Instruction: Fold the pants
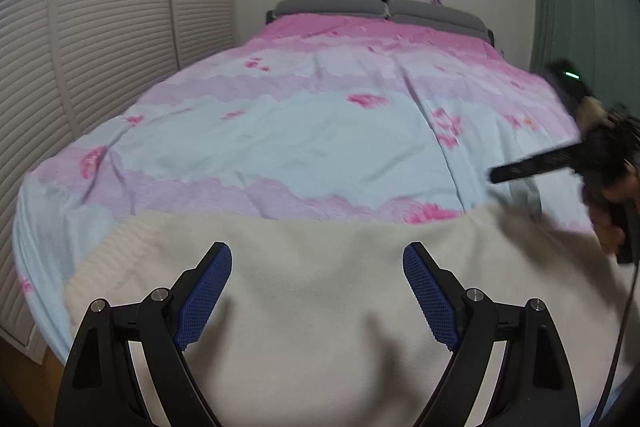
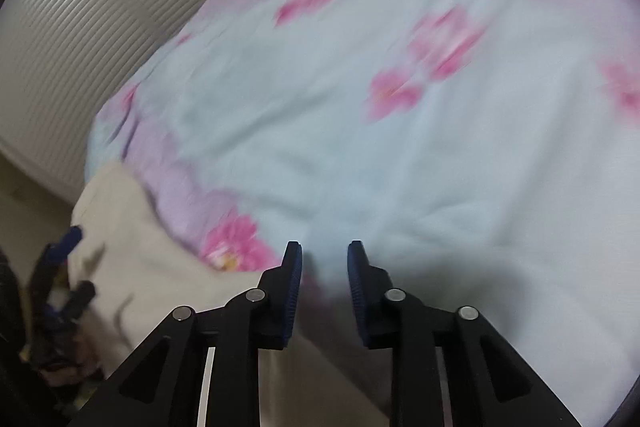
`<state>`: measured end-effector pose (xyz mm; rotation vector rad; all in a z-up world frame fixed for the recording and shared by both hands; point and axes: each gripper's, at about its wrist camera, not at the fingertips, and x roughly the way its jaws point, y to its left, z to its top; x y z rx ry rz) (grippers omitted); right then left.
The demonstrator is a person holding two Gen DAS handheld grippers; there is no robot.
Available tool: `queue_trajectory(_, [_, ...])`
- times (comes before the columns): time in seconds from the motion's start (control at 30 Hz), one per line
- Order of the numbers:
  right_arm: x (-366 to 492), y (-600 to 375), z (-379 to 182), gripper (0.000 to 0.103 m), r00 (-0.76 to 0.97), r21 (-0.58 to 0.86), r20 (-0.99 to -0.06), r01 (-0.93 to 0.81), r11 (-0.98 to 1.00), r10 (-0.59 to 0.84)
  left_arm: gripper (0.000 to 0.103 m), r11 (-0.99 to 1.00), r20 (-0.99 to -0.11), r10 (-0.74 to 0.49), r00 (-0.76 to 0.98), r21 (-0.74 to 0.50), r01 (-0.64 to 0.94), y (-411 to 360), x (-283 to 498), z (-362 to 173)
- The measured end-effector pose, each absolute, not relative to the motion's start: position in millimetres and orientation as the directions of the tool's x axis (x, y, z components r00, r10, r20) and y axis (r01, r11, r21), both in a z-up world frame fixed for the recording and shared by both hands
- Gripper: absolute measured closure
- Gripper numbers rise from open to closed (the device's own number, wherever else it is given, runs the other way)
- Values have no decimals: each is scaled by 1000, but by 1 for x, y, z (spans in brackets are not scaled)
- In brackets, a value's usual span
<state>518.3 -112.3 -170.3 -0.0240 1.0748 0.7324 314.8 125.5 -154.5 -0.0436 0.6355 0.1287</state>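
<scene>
Bed (image 1: 304, 131) with pink-and-blue floral cover; 2 grey pillows (image 1: 380, 9) at its head; louvred closet doors (image 1: 100, 39) on one side. Cream pants (image 1: 320, 287) lie spread across the near end of the bed. Left hand-held gripper (image 1: 317, 287) – fingers spread wide, holding nothing, over the pants. Right hand-held gripper (image 2: 325, 283) – fingers parted by a narrow gap, gripping nothing, over the cover just beside the pants' edge; view blurred.

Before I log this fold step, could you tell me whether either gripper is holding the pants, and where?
Nothing is held: the left gripper is wide open above the cream pants, and the right gripper is open and empty.
</scene>
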Motion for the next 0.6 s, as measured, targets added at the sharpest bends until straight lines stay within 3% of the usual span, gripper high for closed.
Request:
queue_trajectory(0.13, [464,-127,-124,75,403,249,-747,-568,785,528,15,987,-552,139,822,8,-162,148,298,-132])
queue_trajectory(0.2, [431,-130,-103,65,482,207,-703,-564,799,523,15,986,-525,151,838,26,-162,158,285,-121])
queue_trajectory(0.27, [392,-127,-86,42,569,163,-650,-544,823,504,15,987,-510,153,847,39,-155,167,273,-115])
queue_trajectory(0.37, [332,-120,-64,25,686,110,-555,-500,859,471,15,988,-509,148,848,41,-148,182,250,-111])
queue_trajectory(0.6, [232,-94,-54,17,831,37,-446,-354,935,332,15,985,-538,116,835,-43,-165,214,209,-118])
